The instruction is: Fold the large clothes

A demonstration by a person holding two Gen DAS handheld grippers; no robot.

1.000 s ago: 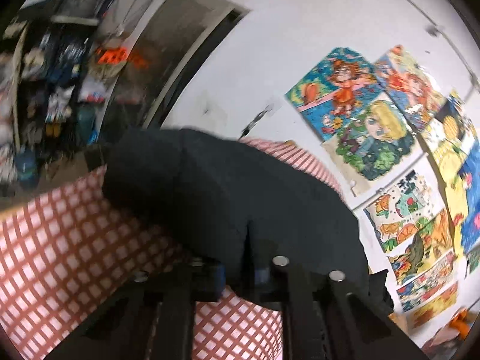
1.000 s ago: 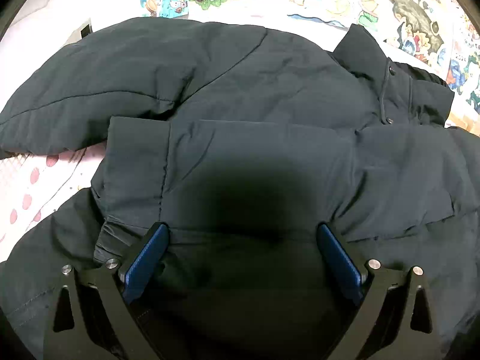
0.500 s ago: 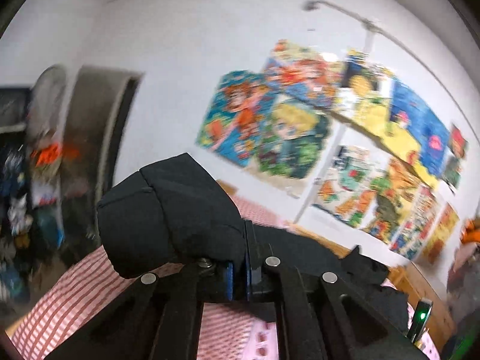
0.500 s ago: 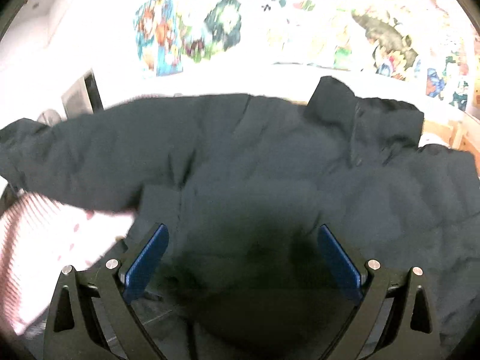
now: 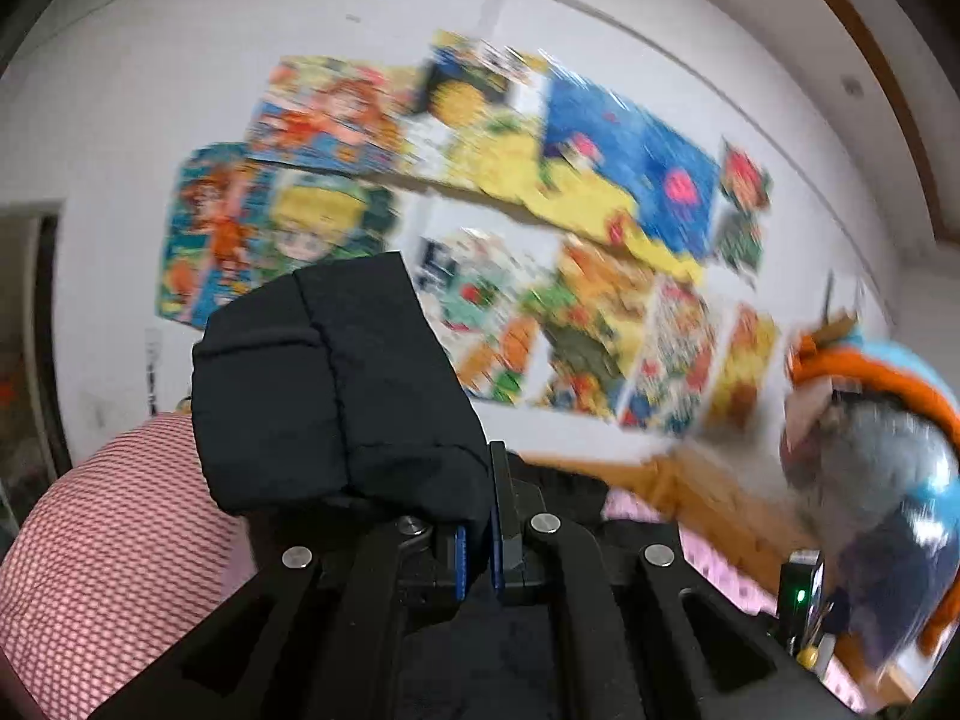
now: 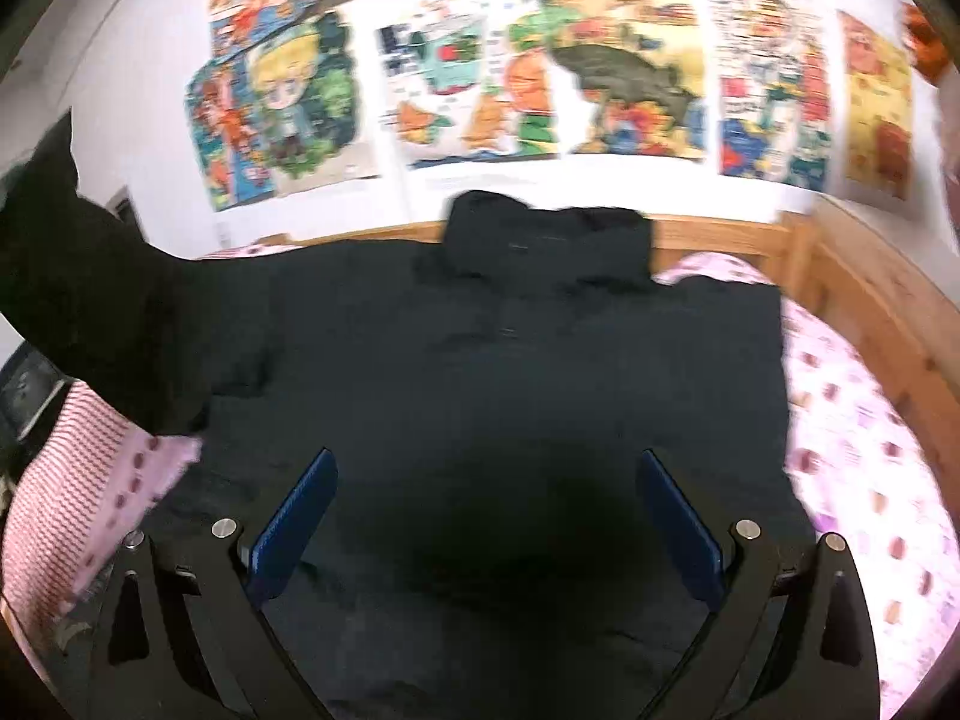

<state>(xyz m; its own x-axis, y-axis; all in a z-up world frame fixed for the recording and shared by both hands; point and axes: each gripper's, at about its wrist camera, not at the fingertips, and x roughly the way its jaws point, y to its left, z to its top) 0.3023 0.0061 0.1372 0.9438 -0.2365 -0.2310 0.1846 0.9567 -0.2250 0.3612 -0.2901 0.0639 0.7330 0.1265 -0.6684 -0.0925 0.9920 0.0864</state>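
A large black padded jacket (image 6: 510, 372) lies spread on the bed, collar (image 6: 540, 234) towards the wall. My left gripper (image 5: 477, 540) is shut on the cuff of the jacket's sleeve (image 5: 336, 384) and holds it raised in the air. In the right wrist view that lifted sleeve (image 6: 90, 300) hangs at the far left. My right gripper (image 6: 483, 516) is open and empty, its blue pads (image 6: 294, 516) wide apart just above the jacket's lower body.
The bed has a pink spotted sheet (image 6: 858, 456) and a red checked cover (image 5: 114, 552) at the left. A wooden bed frame (image 6: 840, 276) runs along the wall with colourful posters (image 6: 600, 72). A person's blurred arm or body (image 5: 870, 468) is at right in the left wrist view.
My left gripper has lifted the sleeve cuff up off the bed and swung right. My right gripper has pulled back and up from the jacket, staying open.
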